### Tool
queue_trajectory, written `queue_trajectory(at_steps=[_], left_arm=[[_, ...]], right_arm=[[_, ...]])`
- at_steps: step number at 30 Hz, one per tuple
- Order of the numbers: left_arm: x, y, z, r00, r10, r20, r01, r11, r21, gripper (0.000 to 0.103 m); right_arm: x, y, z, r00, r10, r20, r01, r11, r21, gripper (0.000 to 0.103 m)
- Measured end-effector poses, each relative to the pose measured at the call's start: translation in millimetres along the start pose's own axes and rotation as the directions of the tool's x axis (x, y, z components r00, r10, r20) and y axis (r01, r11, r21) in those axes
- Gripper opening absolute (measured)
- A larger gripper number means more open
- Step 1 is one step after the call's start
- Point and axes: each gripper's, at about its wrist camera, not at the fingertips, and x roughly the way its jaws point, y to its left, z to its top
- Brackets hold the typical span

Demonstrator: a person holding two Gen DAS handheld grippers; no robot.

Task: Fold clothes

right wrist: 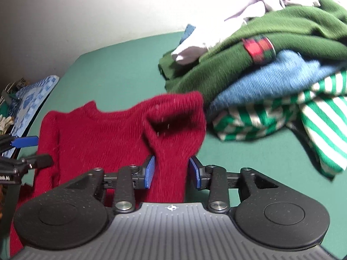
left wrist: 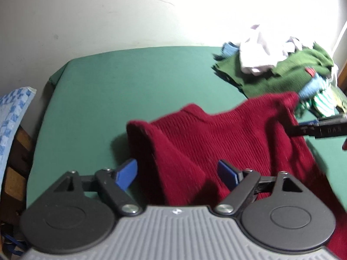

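With my right gripper point(right wrist: 171, 173) pinching a bunched sleeve of the red sweater point(right wrist: 104, 130) on the green table point(left wrist: 104, 99) and my left gripper point(left wrist: 177, 173) gaping wide, I fear the knit slipping free.

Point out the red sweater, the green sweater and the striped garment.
red sweater point(right wrist: 104, 134): right wrist view, chest.
green sweater point(right wrist: 292, 21): right wrist view, upper folds.
striped garment point(right wrist: 321, 125): right wrist view, hanging striped part.

1. Green tabletop point(left wrist: 112, 91) bare left of and behind the red sweater point(left wrist: 216, 143); room to pass there.
2. Pile of clothes point(right wrist: 271, 69) blocks the far right corner.
3. Wall point(left wrist: 86, 10) bounds the far edge.
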Motion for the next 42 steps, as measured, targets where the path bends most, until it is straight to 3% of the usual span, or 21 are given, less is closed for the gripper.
queue_trajectory(at_steps=[7,19,23,32,36,40,42], left_arm=[[27,23,19,1.000,0.007,-0.022,-0.008,1.000,-0.029,0.085],[52,36,25,1.000,-0.003,-0.020,0.004,1.000,0.016,0.089],[60,35,28,1.000,-0.012,-0.002,0.012,0.999,0.036,0.098],[64,29,25,0.998,-0.047,0.045,0.042,0.994,0.100,0.099],[61,32,25,0.996,-0.078,0.042,0.074,0.993,0.093,0.099],[58,35,25,0.994,-0.102,0.042,0.098,0.992,0.078,0.095],[56,36,25,0.993,-0.114,0.042,0.111,0.991,0.071,0.073]], right_arm=[[11,-10,17,1.000,0.011,0.002,-0.011,1.000,0.029,0.045],[2,-21,16,1.000,0.005,-0.009,-0.005,1.000,0.006,0.054],[1,-20,15,1.000,-0.007,0.002,0.007,1.000,-0.020,0.057],[21,-14,31,0.996,0.080,0.031,-0.079,0.996,-0.031,0.057],[23,-23,38,0.991,0.132,0.023,-0.132,0.991,0.019,0.057],[17,-26,40,0.987,0.161,-0.015,-0.161,0.987,-0.011,0.034],[11,-30,40,0.980,0.198,-0.027,-0.198,0.980,-0.006,0.026]])
